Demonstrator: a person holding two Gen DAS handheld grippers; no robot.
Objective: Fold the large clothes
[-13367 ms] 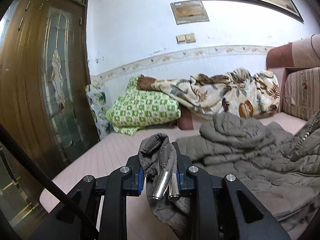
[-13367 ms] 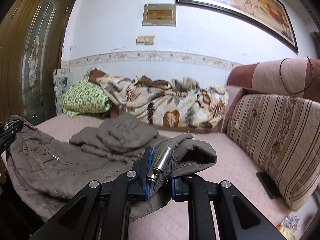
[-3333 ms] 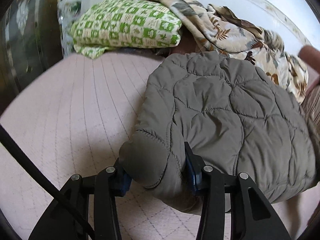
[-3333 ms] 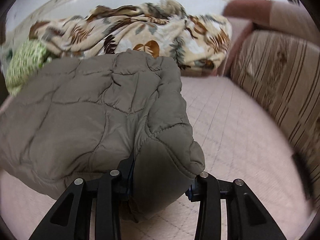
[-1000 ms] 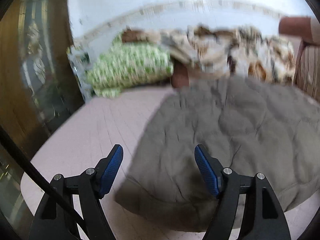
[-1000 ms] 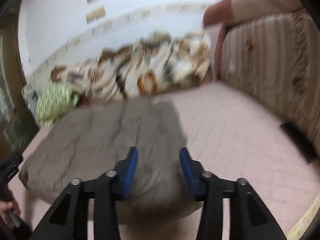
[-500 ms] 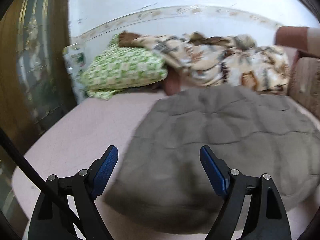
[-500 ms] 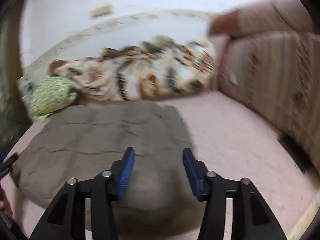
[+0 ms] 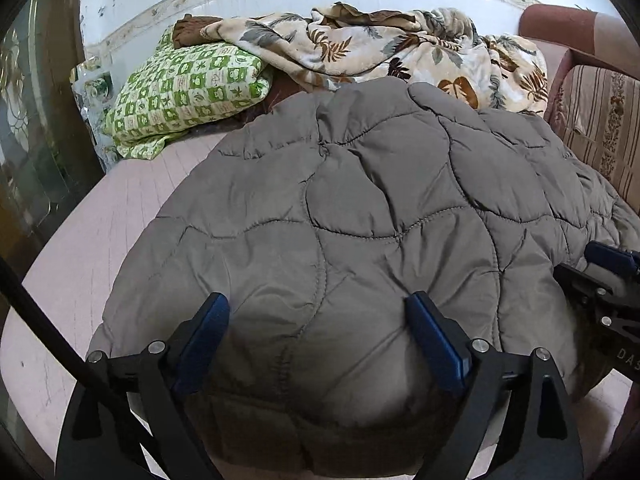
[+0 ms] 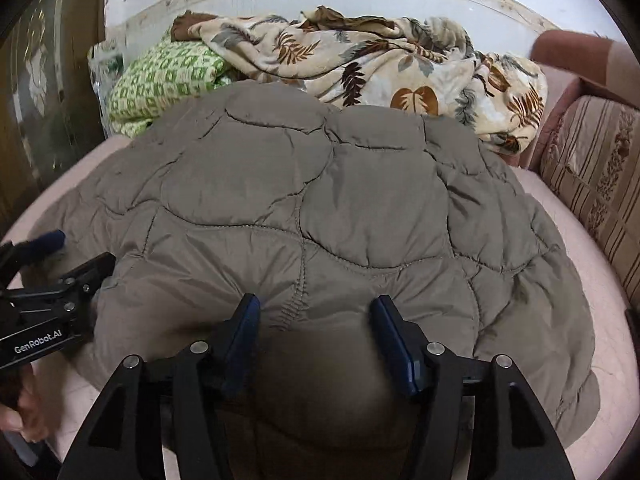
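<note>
A grey quilted jacket (image 9: 380,184) lies folded into a broad pad on the pink mattress (image 9: 100,232). My left gripper (image 9: 320,320) straddles its near left edge. Its jaws are opening wide, with the padded hem bulging between the blue pads (image 9: 208,328), which do not press on it. The right wrist view shows the same jacket (image 10: 320,184) from its right side. My right gripper (image 10: 318,320) is over the near right edge with its jaws opening and fabric loose between them. Each gripper shows in the other's view: the right gripper (image 9: 592,268) and the left gripper (image 10: 76,250).
A green checked pillow (image 9: 188,88) and a leaf-patterned blanket (image 9: 400,52) lie behind the jacket against the wall. A striped sofa cushion (image 10: 600,168) stands at the right. A wooden glass door (image 9: 36,140) is at the left. A hand (image 10: 20,412) holds the left gripper.
Both grippers have come closer and lower to the jacket's near edge, and both pairs of jaws stand wider. The right wrist view has levelled out. The jacket lies still.
</note>
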